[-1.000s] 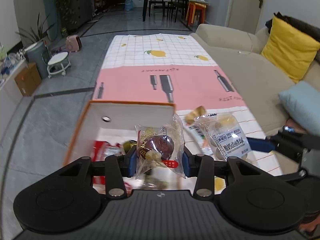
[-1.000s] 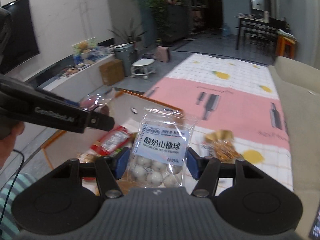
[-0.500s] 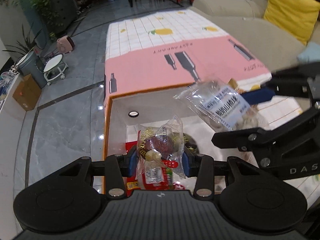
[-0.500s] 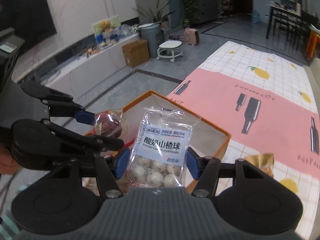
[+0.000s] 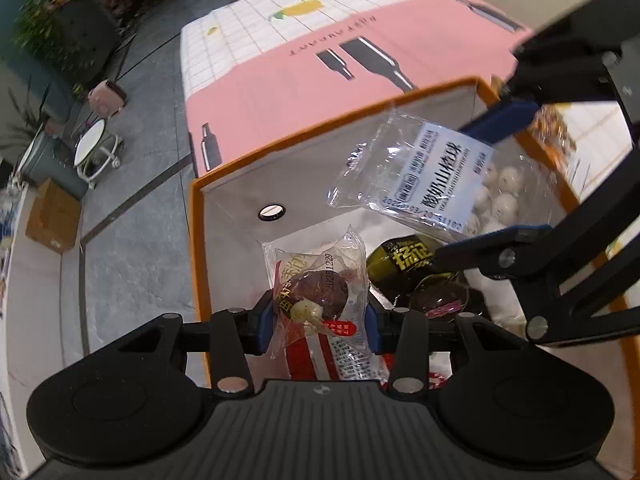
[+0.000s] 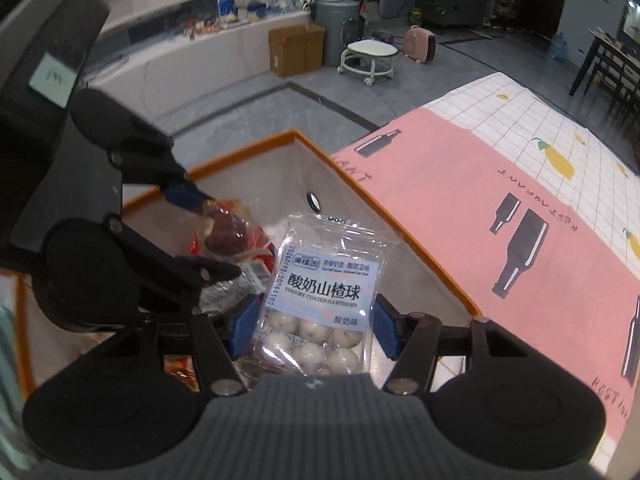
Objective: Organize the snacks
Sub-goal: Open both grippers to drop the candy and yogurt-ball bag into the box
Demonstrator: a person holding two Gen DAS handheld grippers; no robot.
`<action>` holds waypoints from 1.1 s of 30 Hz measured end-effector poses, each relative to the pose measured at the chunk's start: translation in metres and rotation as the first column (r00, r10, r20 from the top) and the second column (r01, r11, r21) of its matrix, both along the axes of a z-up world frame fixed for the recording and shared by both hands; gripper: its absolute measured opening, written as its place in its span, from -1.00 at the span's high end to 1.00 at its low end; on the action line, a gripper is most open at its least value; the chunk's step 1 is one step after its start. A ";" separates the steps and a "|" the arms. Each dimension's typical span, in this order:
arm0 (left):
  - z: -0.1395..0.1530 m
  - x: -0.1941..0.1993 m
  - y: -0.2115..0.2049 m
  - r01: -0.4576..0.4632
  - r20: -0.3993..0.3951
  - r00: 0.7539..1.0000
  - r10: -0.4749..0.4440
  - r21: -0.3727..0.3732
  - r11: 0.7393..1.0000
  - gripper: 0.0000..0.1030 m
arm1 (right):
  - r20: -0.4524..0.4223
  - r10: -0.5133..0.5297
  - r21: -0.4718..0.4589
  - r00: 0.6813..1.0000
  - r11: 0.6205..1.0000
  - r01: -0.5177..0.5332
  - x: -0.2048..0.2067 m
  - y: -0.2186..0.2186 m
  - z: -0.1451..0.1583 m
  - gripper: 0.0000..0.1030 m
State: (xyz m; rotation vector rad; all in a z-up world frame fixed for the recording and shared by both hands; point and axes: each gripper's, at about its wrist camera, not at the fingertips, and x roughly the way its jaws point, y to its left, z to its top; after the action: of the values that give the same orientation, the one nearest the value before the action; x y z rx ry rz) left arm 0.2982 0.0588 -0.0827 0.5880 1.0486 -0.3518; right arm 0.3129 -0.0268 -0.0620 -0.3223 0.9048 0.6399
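— What do we have in each hand?

— Our left gripper [image 5: 316,320] pinches a clear packet with a dark date [image 5: 318,292]; our right gripper [image 6: 314,330] clamps the yogurt hawthorn ball bag [image 6: 320,292].

— And where are they?

— Both hang over the orange-rimmed box [image 5: 320,124], above the snacks [image 5: 404,264] lying inside, near the tablecloth [image 5: 280,80].

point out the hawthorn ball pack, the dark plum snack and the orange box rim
hawthorn ball pack [image 6: 320,292], right wrist view, white label
dark plum snack [image 5: 318,294], left wrist view, dark fruit
orange box rim [image 5: 320,126], left wrist view, far edge
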 end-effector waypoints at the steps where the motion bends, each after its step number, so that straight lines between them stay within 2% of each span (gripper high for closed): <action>1: -0.003 0.001 -0.001 0.008 -0.005 1.000 -0.008 0.012 1.000 0.05 | 0.004 0.007 -0.013 1.000 1.000 -0.007 0.002 0.002 -0.003 -0.13; 12: -0.029 0.007 -0.010 0.083 -0.027 0.996 -0.080 0.098 0.992 0.04 | 0.006 0.051 -0.096 0.999 0.994 -0.050 0.008 0.011 -0.028 -0.14; 20: -0.037 0.009 -0.011 0.097 -0.039 0.995 -0.093 0.106 0.990 0.00 | 0.003 0.059 -0.131 0.998 0.990 -0.058 0.010 0.018 -0.037 -0.17; 22: -0.037 0.009 -0.011 0.102 -0.031 0.995 -0.099 0.116 0.988 -0.11 | 0.004 0.061 -0.136 0.998 0.989 -0.059 0.010 0.019 -0.038 -0.19; 26: -0.037 0.003 -0.014 0.106 -0.019 0.994 -0.104 0.124 0.987 -0.15 | 0.003 0.056 -0.142 0.998 0.988 -0.055 0.010 0.021 -0.039 -0.22; 31: -0.032 -0.001 -0.014 0.098 -0.008 0.995 -0.097 0.117 0.988 -0.49 | 0.006 0.037 -0.136 0.999 0.990 -0.036 0.010 0.021 -0.037 -0.28; 33: -0.029 -0.003 -0.013 0.099 -0.002 0.995 -0.099 0.103 0.990 -0.52 | 0.009 0.031 -0.128 0.999 0.991 -0.029 0.010 0.021 -0.035 -0.28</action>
State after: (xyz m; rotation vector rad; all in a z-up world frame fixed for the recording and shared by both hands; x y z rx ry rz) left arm 0.2948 0.0453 -0.1116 0.7347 1.0409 -0.3849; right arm 0.3233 -0.0058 -0.0970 -0.4547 0.9339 0.6085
